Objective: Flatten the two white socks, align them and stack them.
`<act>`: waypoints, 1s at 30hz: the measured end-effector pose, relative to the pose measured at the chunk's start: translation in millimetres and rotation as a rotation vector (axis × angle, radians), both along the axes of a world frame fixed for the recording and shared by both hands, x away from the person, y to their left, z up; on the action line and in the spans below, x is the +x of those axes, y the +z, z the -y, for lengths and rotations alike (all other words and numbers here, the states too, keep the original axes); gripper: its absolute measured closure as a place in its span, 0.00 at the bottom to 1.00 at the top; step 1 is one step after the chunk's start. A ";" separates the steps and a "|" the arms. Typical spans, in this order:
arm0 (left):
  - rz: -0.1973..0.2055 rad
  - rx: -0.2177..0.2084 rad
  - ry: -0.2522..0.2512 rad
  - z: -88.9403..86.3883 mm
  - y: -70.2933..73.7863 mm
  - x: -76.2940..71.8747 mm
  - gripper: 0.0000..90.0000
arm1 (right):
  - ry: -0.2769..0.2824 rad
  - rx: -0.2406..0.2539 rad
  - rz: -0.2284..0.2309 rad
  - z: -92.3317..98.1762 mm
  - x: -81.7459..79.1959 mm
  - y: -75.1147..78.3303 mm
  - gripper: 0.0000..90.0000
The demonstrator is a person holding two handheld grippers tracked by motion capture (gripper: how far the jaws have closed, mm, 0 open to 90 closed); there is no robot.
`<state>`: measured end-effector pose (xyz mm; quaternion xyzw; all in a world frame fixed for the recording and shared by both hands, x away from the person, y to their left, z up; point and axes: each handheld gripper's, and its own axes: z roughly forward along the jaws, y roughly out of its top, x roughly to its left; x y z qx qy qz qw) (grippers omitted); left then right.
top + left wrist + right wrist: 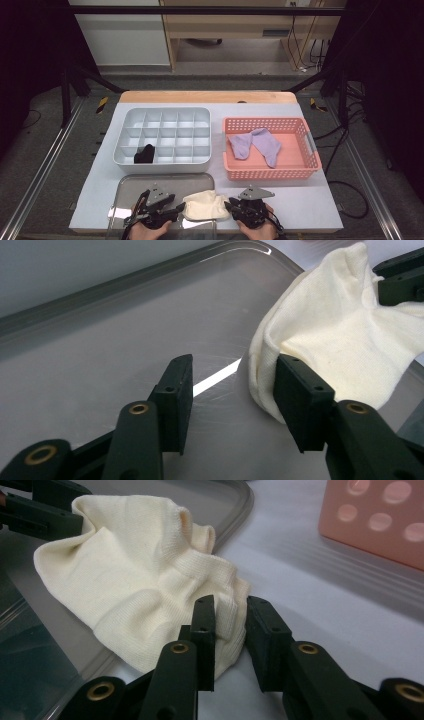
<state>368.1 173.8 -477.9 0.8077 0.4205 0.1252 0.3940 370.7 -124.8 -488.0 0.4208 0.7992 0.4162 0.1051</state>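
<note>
Cream sock (140, 580) between both tongs, left tongs (232, 392) spread beside it, right tongs (230, 630) loosely straddling its edge.

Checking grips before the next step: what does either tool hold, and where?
Nothing is firmly held: both tools' jaws stand open at the cream sock's opposite ends.

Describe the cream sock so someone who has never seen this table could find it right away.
Start at the metal tray on the near edge of the table, in front of the white divided box. The cream sock lies crumpled across the tray's right rim, between the left gripper and right gripper. It is the only cream sock: the others are purple or black.
</note>
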 end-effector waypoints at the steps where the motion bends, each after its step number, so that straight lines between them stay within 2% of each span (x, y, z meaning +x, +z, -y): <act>1: -0.004 -0.006 -0.004 0.4 -0.1 -0.2 0.61 | 0.000 0.002 -0.003 -0.4 -0.4 0.2 0.85; 5: -0.036 -0.045 -0.024 1.5 -1.0 1.0 0.75 | -0.008 0.005 -0.022 -1.6 -0.5 1.2 0.93; 8: -0.061 -0.076 -0.042 2.3 -1.4 2.6 0.88 | -0.006 -0.007 -0.018 -2.9 -0.6 2.7 0.96; 11: -0.054 -0.068 -0.045 3.4 -0.6 2.2 0.92 | -0.004 -0.023 -0.002 -3.1 -0.9 3.9 0.96; 14: -0.051 -0.074 -0.045 2.8 0.5 1.5 0.92 | -0.017 -0.005 0.008 0.4 0.6 5.6 0.95; 17: -0.033 -0.079 -0.039 2.3 2.0 1.1 0.83 | -0.019 0.004 0.005 1.8 1.5 5.2 0.92; 19: -0.021 -0.094 -0.026 1.5 6.5 2.0 0.73 | -0.020 0.005 0.032 2.7 1.2 6.7 0.86; 20: 0.005 -0.101 -0.012 1.3 14.1 2.3 0.70 | -0.025 0.013 0.041 3.7 0.6 8.6 0.85; 21: 0.005 -0.101 -0.012 1.3 14.1 2.3 0.67 | -0.028 0.021 0.047 4.9 -0.2 11.0 0.85; 22: 0.031 -0.099 -0.005 3.2 21.4 1.5 0.65 | -0.028 0.023 0.057 6.1 -0.6 12.9 0.84; 23: 0.040 -0.088 -0.001 5.6 24.0 1.5 0.63 | -0.030 0.025 0.067 7.3 -1.0 14.5 0.84; 25: 0.027 -0.062 -0.002 12.2 25.4 3.1 0.56 | -0.028 0.029 0.067 8.6 -0.9 15.7 0.83; 27: 0.025 -0.049 -0.001 15.8 24.5 3.8 0.54 | -0.029 0.028 0.067 8.6 -0.6 15.3 0.83; 29: 0.009 -0.020 -0.001 23.7 21.2 4.7 0.50 | -0.016 0.026 0.053 6.4 0.8 12.5 0.83; 30: 0.008 0.014 0.004 30.6 17.7 4.3 0.48 | -0.009 0.023 0.047 5.7 1.5 11.5 0.84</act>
